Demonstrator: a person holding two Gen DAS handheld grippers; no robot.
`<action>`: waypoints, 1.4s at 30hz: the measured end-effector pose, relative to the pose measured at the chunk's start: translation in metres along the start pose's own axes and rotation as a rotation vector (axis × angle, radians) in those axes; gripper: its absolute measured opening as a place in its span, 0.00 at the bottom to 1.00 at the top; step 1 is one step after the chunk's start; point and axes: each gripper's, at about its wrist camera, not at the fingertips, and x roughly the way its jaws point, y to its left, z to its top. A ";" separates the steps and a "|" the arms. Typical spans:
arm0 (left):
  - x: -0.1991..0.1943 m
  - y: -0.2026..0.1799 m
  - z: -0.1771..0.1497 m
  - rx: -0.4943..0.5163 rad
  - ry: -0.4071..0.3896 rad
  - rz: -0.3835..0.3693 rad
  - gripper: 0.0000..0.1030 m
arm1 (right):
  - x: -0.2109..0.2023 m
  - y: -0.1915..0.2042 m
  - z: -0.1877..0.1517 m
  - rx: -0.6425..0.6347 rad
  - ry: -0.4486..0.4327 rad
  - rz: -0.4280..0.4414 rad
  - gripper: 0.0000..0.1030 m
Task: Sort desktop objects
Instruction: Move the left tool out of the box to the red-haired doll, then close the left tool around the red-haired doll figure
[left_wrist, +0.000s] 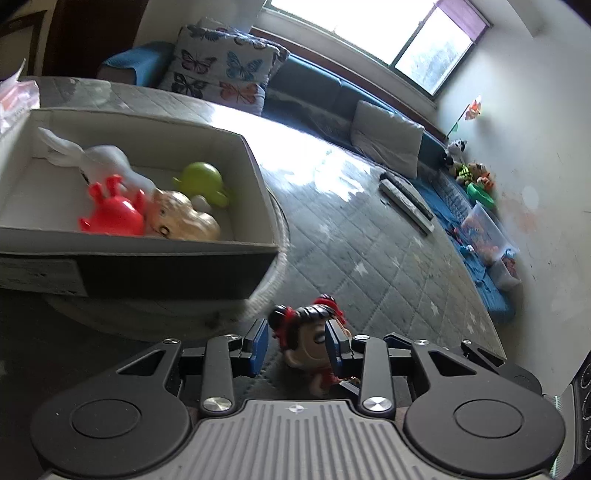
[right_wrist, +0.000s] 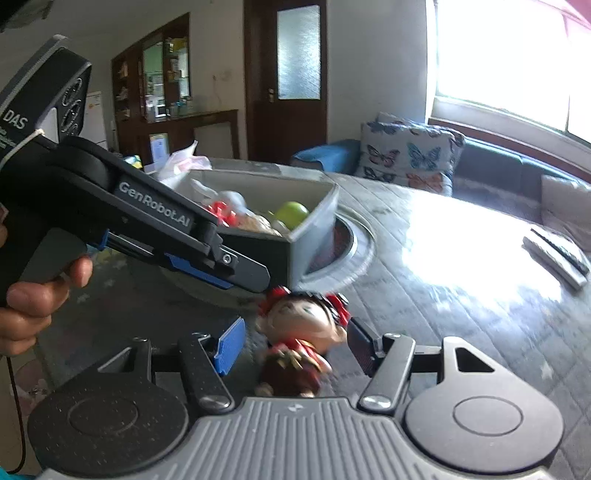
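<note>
Straddling the doll (left_wrist: 308, 343), the left gripper (left_wrist: 295, 341) has its 2 blue-padded fingers on either side of the doll's head; the pad on one side presses the face, while the other pad seems to stand a little off the hair, though blur makes that hard to settle, so whether it is clamped I cannot tell. The right gripper (right_wrist: 295, 345) hangs near the doll as well, its fingers spread wide apart with the doll lying between them and touching neither. A hand (right_wrist: 33, 306) holds the left gripper's handle.

The doll lies on its back on the quilted table cover (left_wrist: 369, 240), just in front of the box (left_wrist: 255, 158) and outside it. It has a big round head, black hair tied with red bunches, a pale face and a dark red dress with gold trim.

Inside the box lie 4 toys: a white rabbit (left_wrist: 96, 157), a red crab (left_wrist: 114, 214), a green turtle (left_wrist: 203, 181) and a golden figure (left_wrist: 184, 218), crowded toward the box's near wall. Beyond the box, well apart from it, 2 remote controls (left_wrist: 406, 203) rest on the cover.

Judging by this, much of the sorting looks done: 4 toys sit in the box and the doll is the only toy seen outside it. Whether the remotes count is unclear.
</note>
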 end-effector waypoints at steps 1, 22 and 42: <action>0.002 -0.001 -0.001 -0.004 0.005 -0.003 0.35 | 0.000 -0.002 -0.003 0.008 0.006 -0.003 0.61; 0.031 0.034 0.002 -0.258 0.058 -0.095 0.37 | 0.029 -0.010 -0.010 0.107 0.085 0.046 0.54; 0.030 0.043 0.003 -0.271 0.048 -0.202 0.38 | 0.014 -0.003 0.006 0.122 0.060 0.055 0.50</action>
